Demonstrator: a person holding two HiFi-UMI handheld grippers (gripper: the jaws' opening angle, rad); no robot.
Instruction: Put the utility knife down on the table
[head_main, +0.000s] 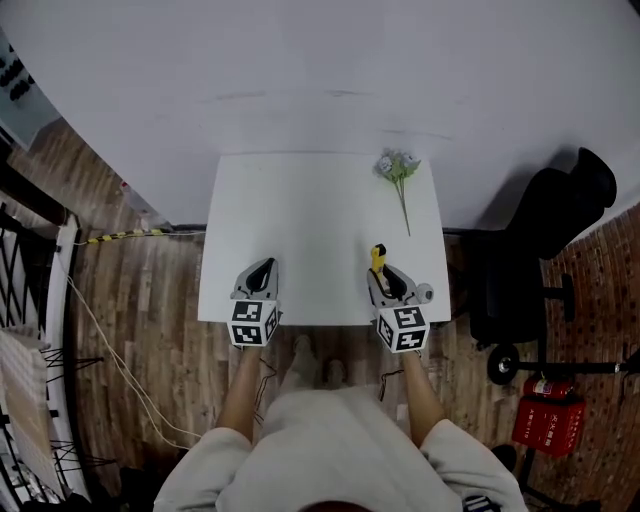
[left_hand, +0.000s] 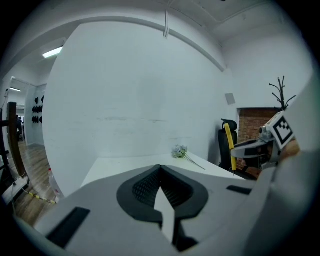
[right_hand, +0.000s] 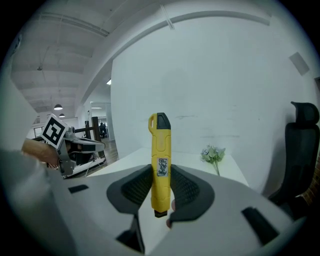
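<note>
A yellow utility knife (right_hand: 160, 165) with a black tip stands upright between the pads of my right gripper (right_hand: 161, 186), which is shut on it. In the head view the knife (head_main: 377, 257) sticks out past the right gripper (head_main: 384, 280) over the near right part of the white table (head_main: 310, 215). My left gripper (head_main: 261, 275) hovers over the table's near left edge. In the left gripper view its jaws (left_hand: 161, 186) are closed together with nothing between them, and the knife (left_hand: 229, 145) shows at the right.
A small bunch of artificial flowers (head_main: 398, 172) lies at the table's far right. A black office chair (head_main: 545, 235) and a red fire extinguisher (head_main: 545, 420) stand right of the table. Cables (head_main: 110, 340) run over the wooden floor at the left.
</note>
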